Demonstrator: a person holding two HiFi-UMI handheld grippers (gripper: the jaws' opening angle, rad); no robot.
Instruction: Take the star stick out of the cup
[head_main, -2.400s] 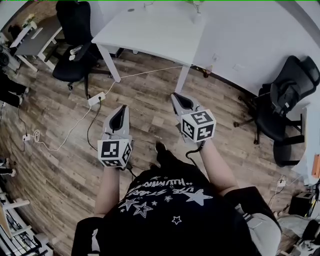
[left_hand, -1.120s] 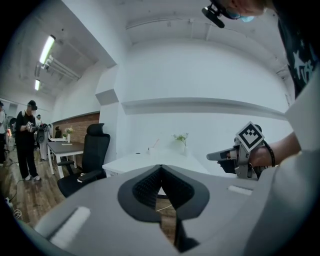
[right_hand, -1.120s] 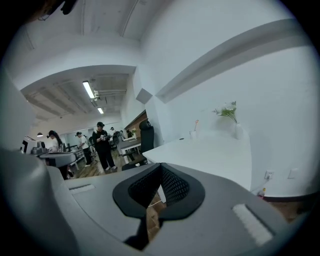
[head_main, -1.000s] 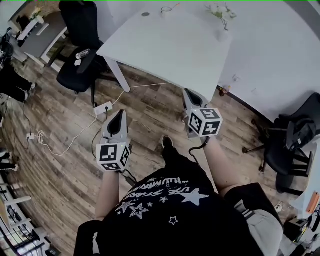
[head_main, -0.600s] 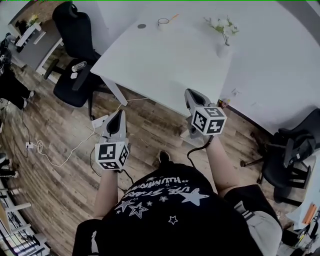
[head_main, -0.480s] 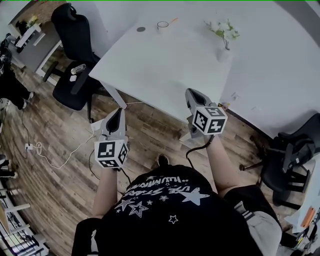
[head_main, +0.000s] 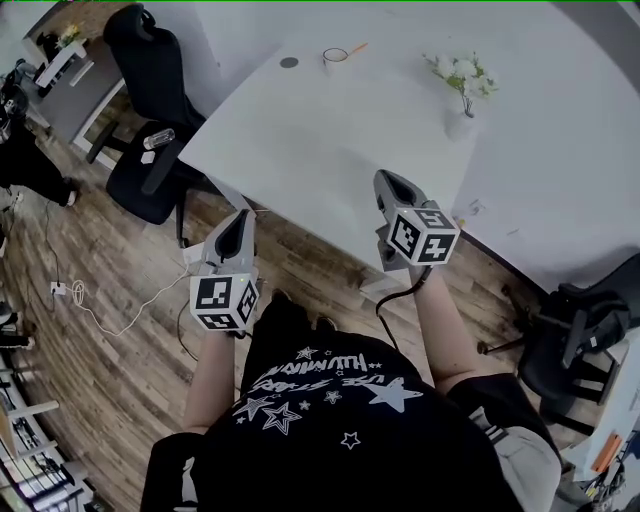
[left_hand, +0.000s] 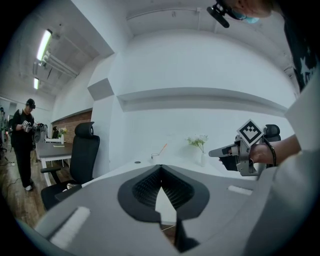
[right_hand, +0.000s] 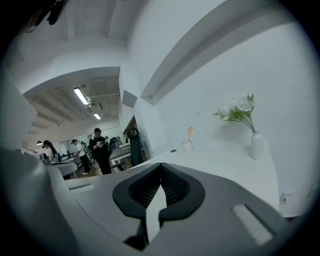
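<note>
A small white cup stands at the far side of the white table, with the orange star stick leaning out of it. In the right gripper view the cup and the star stick are far ahead, beyond the jaws. The left gripper view shows the cup just as distant. My left gripper hangs over the floor at the table's near edge, shut and empty. My right gripper reaches just over the near edge, also shut with nothing in it.
A white vase of flowers stands at the table's right side, and a dark disc lies left of the cup. Black office chairs stand left and right. Cables trail on the wooden floor. People stand far off.
The person has walked toward the table, so it has come nearer and the cup and vase have come into view. Both grippers have kept their pose and stayed shut.
</note>
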